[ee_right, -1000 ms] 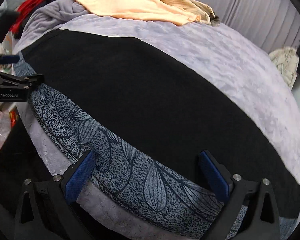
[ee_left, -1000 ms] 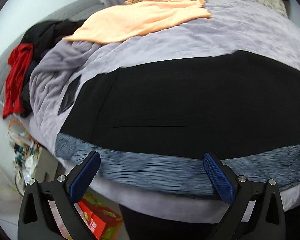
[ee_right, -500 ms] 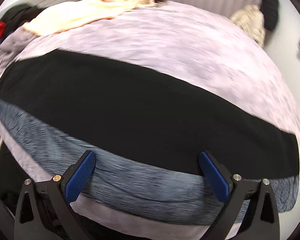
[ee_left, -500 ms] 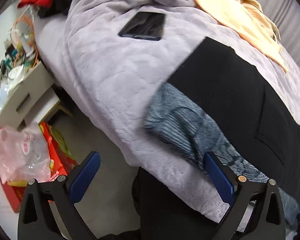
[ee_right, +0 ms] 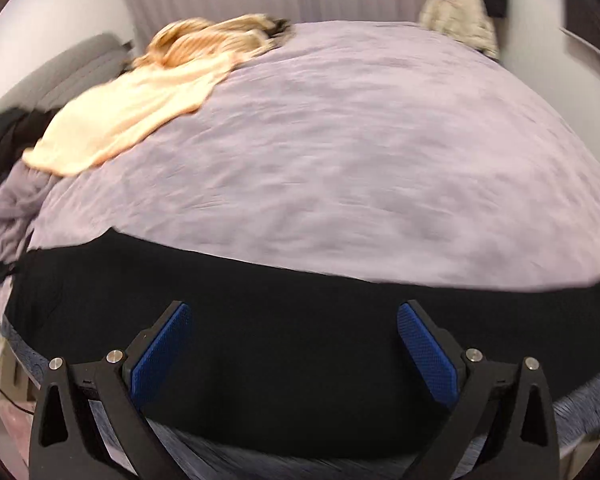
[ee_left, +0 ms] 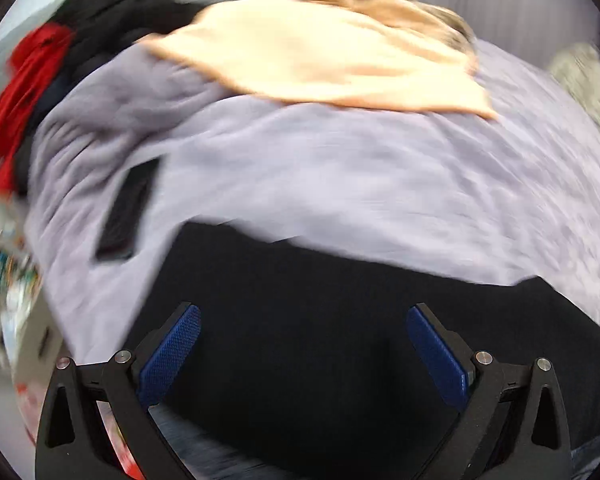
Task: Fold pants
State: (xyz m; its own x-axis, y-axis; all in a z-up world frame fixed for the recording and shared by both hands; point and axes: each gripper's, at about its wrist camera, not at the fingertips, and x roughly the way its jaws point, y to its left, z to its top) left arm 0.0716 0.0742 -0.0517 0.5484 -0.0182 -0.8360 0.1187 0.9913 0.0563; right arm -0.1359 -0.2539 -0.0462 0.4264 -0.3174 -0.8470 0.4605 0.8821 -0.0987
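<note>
Seen from the left wrist camera, the left gripper [ee_left: 303,350] hangs with its blue-padded fingers [ee_left: 168,354] spread wide over a pair of black pants [ee_left: 340,320] laid flat along the near edge of a bed draped in a lilac blanket [ee_left: 360,184]; nothing sits between the pads, and whether they touch the cloth cannot be told through the motion blur. A dark phone [ee_left: 126,210] lies on the blanket just beyond the pants' left end, a peach garment [ee_left: 320,60] is spread across the far side with a tan striped one [ee_left: 400,4] behind it, and red clothing [ee_left: 24,96] is heaped against dark items at the far left corner. From the right wrist camera, the right gripper [ee_right: 294,346] likewise shows its fingers [ee_right: 158,354] held far apart and empty above the same black pants [ee_right: 320,320], which run as a long band across the frame from left to right. A blue-grey patterned cloth [ee_right: 580,396] peeks out beneath the pants at the bed's near edge. The lilac blanket [ee_right: 360,160] fills the middle distance, with the peach garment [ee_right: 140,116] and tan striped garment [ee_right: 212,40] at the far left and a pale fuzzy item [ee_right: 460,20] at the far right corner.
</note>
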